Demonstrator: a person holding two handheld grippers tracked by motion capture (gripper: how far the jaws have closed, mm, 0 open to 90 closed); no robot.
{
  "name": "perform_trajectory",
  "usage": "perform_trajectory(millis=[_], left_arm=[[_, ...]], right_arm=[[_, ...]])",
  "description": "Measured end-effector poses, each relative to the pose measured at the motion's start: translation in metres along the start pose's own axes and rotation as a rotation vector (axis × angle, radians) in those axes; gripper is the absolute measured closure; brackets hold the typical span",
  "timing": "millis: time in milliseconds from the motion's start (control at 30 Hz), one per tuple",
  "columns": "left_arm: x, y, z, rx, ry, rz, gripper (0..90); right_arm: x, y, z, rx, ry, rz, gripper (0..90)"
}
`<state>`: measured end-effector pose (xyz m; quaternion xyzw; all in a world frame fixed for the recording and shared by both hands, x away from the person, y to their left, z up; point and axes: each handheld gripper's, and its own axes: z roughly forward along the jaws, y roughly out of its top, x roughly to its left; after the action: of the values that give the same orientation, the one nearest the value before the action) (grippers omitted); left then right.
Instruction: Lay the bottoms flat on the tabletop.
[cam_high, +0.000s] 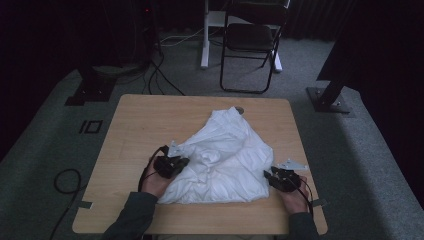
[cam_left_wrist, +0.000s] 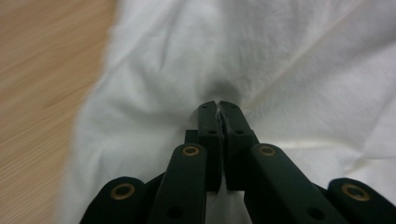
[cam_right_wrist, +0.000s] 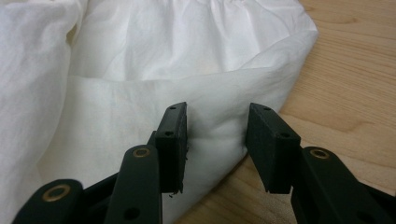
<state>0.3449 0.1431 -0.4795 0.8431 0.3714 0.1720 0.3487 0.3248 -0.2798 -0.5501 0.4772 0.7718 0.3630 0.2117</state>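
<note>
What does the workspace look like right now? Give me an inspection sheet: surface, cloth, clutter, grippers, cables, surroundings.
Surface: wooden table, bare around the cloth.
Job's things: white cloth, crumpled, in a rough triangle on the table.
Clutter: small round thing at the cloth's far tip, too small to identify.
Grippers: left gripper shut, pinching a fold of the cloth; right gripper open at the cloth's near right corner, cloth between its jaws, pads not pressing.
Cables: cables on the floor.
Surroundings: grey carpet, folding chair beyond the table, dark room.
</note>
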Motion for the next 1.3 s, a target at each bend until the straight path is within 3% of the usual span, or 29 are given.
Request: perform_trajectory(millis=[67,233,333,367,533,633,667,700,867,1033,1067,1167,1233,1267,1300], left_arm=[[0.018,-0.007,-0.009,-0.001,0.058,-0.047,88.7],[0.068,-0.035,-0.028,0.02,0.178,-0.217,88.8],[0.083,-0.047,-0.034,0.04,0.208,-0.288,86.2],[0.085,-0.048,-0.038,0.029,0.212,-0.299,79.8],[0.076,-0.025,-0.053,-0.087,0.178,-0.254,57.2],[0.067,-0.003,-0.052,-0.126,0.123,-0.213,50.3],[0.067,-0.003,-0.052,-0.126,0.123,-0.213,47.6],[0.058,0.012,-0.046,-0.14,0.084,-0.172,47.6],[0.034,0.038,-0.027,-0.15,0.005,-0.081,35.0],[0.014,0.053,0.0,-0.095,-0.038,0.015,32.6],[0.012,0.054,0.006,-0.069,-0.035,0.031,36.2],[0.017,0.055,0.019,-0.001,0.023,0.028,72.5],[0.032,0.053,0.017,-0.018,0.068,-0.041,86.0],[0.032,0.053,0.017,-0.018,0.068,-0.041,87.1],[0.047,0.05,0.012,-0.03,0.133,-0.098,87.1]], right_arm=[[0.0,0.0,0.0,0.0,0.0,0.0,58.1],[0.0,0.0,0.0,-0.001,-0.001,0.001,58.1],[0.0,0.0,0.0,-0.002,-0.001,0.002,58.1],[0.0,0.0,0.0,-0.003,-0.001,0.002,58.1],[0.0,-0.001,0.0,-0.006,-0.001,0.003,58.1],[0.0,-0.001,0.0,-0.006,-0.002,0.003,58.1],[0.0,-0.001,0.0,-0.006,-0.002,0.003,58.1],[0.0,-0.001,0.0,-0.007,-0.002,0.003,58.1],[0.0,-0.001,0.0,-0.006,0.001,0.0,58.1],[0.0,-0.001,0.0,-0.007,0.0,0.001,58.1],[0.0,-0.001,0.0,-0.007,0.0,0.001,58.1],[0.0,-0.001,0.0,-0.007,0.0,0.001,58.1],[0.0,-0.001,0.0,-0.007,0.001,0.001,58.1],[0.0,-0.001,0.0,-0.007,0.001,0.001,58.1],[0.0,-0.001,0.0,-0.006,0.001,0.002,58.1]])
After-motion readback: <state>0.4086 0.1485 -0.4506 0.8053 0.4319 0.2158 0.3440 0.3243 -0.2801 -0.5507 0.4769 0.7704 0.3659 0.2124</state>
